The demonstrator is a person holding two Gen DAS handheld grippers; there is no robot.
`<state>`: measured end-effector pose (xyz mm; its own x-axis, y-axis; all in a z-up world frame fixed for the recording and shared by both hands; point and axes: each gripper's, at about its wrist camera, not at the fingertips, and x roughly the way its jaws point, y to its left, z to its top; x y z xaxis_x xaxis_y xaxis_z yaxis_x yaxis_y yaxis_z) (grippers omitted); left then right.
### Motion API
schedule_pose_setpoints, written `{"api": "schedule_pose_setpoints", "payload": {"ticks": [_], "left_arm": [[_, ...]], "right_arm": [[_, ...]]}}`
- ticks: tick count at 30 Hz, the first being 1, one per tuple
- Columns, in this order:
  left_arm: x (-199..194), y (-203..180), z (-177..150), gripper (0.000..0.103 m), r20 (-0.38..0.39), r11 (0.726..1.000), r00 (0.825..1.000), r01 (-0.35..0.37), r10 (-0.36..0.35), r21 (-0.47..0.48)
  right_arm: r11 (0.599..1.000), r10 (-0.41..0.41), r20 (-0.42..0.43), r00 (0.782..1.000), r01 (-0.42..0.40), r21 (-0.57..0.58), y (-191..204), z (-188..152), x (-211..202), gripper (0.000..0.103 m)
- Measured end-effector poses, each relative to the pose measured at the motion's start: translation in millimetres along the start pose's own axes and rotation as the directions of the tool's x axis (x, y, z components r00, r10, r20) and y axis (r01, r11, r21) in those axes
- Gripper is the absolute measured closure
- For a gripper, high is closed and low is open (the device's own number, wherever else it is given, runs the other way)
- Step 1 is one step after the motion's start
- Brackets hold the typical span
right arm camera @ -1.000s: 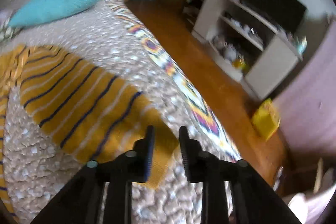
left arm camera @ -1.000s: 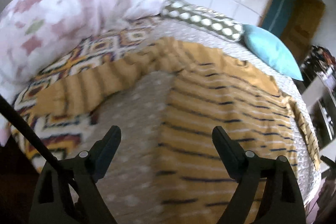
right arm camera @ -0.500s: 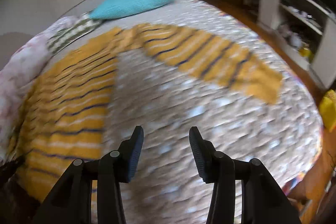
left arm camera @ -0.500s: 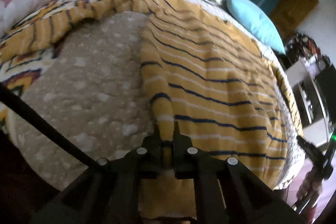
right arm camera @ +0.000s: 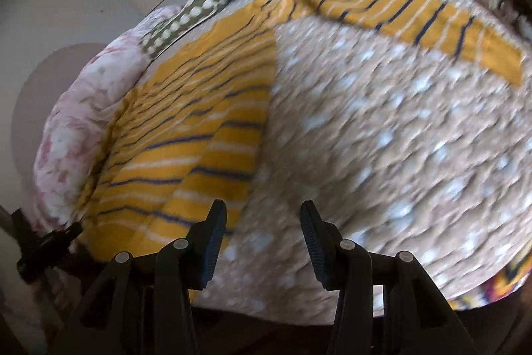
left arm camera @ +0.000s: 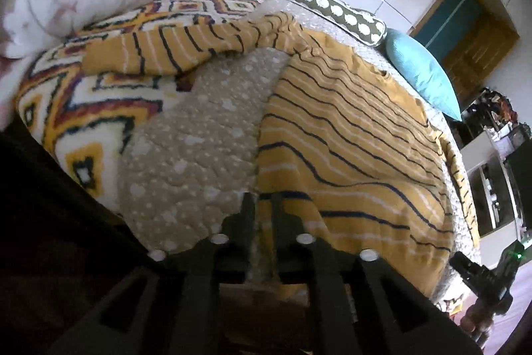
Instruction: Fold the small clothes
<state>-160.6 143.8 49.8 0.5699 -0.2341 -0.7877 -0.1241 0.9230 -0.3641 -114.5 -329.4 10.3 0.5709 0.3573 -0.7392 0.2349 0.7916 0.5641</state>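
Left gripper (left arm camera: 262, 205), wide open a second ago, now pinches the striped garment (left arm camera: 349, 128) hem, while right gripper (right arm camera: 262, 218), released and empty, gapes beside it, readying the fold.

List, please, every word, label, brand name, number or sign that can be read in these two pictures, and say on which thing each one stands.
There are none: no readable text in either view.
The yellow striped garment shows only stripes, no label or print.
The bedspread, turquoise pillow and spotted cushion carry patterns only.
The things on the shelf unit are too small and blurred to read.
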Motion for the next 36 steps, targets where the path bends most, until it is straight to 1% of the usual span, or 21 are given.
{"api": "schedule_pose_setpoints", "payload": {"ticks": [1,3,5,7,8,9,10,11,12,15,18,20,21,23,25,27,31,32,33,35,36], "left_arm": [[3,-1,-1,0.058,-0.006,1.000,1.000,0.011,-0.011,-0.006],[10,-7,-1,0.043,-0.004,0.999,0.999,0.051,-0.051,-0.010],[16,-15,-4,0.039,-0.011,0.997,0.997,0.074,-0.074,0.005],[25,-28,-7,0.039,-0.032,0.997,0.997,0.065,-0.064,0.031],[29,-33,-8,0.043,-0.042,0.998,0.998,0.048,-0.046,0.049],[33,-40,-11,0.073,-0.051,0.996,0.999,-0.007,0.012,0.090],[35,-46,-15,0.093,-0.057,0.988,0.995,-0.073,0.081,0.134],[34,-47,-18,0.093,-0.060,0.984,0.994,-0.085,0.096,0.154],[30,-44,-21,0.095,-0.065,0.988,0.995,-0.065,0.075,0.141],[14,-29,-31,0.095,-0.085,0.996,0.996,-0.025,0.032,0.085],[-3,-27,-43,0.095,-0.066,0.995,0.997,-0.020,0.026,0.100],[-13,-27,-48,0.095,-0.058,0.993,0.998,-0.021,0.028,0.117],[-19,-26,-50,0.094,-0.050,0.992,0.998,-0.024,0.031,0.123],[-31,-24,-50,0.085,-0.024,0.990,0.998,-0.046,0.049,0.130],[-40,-25,-45,0.064,0.013,0.989,0.998,-0.068,0.066,0.134],[-46,-27,-40,0.051,0.051,0.985,0.995,-0.092,0.085,0.143],[-43,-43,-18,0.038,0.102,0.976,0.986,-0.146,0.130,0.163],[-42,-44,-12,0.036,0.102,0.978,0.987,-0.139,0.124,0.158],[-39,-47,-6,0.033,0.101,0.981,0.988,-0.127,0.113,0.146],[-34,-53,6,0.032,0.090,0.988,0.992,-0.101,0.091,0.118],[-32,-55,11,0.032,0.084,0.990,0.993,-0.091,0.082,0.106]], "right_arm": [[1.000,0.017,-0.011,1.000,-0.017,-0.013,5,-5,3,0.053],[0.998,0.034,-0.020,0.999,-0.035,-0.043,14,-10,7,0.050],[0.997,0.047,-0.033,0.998,-0.049,-0.063,27,-12,12,0.049],[0.995,0.043,-0.039,0.998,-0.046,-0.088,40,-13,21,0.049],[0.994,0.035,-0.040,0.999,-0.039,-0.103,45,-13,23,0.050],[0.992,0.018,-0.045,0.999,-0.023,-0.122,50,-13,26,0.069],[0.991,-0.005,-0.059,0.998,-0.003,-0.134,52,-13,27,0.078],[0.991,-0.007,-0.081,0.997,-0.004,-0.133,53,-14,27,0.086],[0.991,0.006,-0.095,0.995,-0.019,-0.131,52,-16,22,0.090],[0.985,-0.028,-0.137,0.990,0.004,-0.171,46,-29,11,0.099],[0.976,-0.122,-0.181,0.976,0.085,-0.200,36,-52,3,0.102],[0.971,-0.150,-0.160,0.976,0.114,-0.211,31,-61,-8,0.101],[0.969,-0.163,-0.140,0.977,0.131,-0.210,29,-62,-14,0.101],[0.967,-0.189,-0.083,0.979,0.170,-0.192,23,-54,-33,0.101],[0.963,-0.207,-0.031,0.978,0.198,-0.184,18,-42,-45,0.101],[0.948,-0.254,0.042,0.966,0.257,-0.187,12,-25,-54,0.099],[0.901,-0.367,0.143,0.919,0.389,-0.192,16,23,-44,0.094],[0.884,-0.398,0.168,0.902,0.426,-0.191,11,42,-37,0.090],[0.875,-0.413,0.178,0.893,0.443,-0.193,7,51,-32,0.088],[0.852,-0.450,0.201,0.870,0.486,-0.193,-1,78,-14,0.087],[0.834,-0.480,0.219,0.850,0.519,-0.186,-4,90,-3,0.086]]}}
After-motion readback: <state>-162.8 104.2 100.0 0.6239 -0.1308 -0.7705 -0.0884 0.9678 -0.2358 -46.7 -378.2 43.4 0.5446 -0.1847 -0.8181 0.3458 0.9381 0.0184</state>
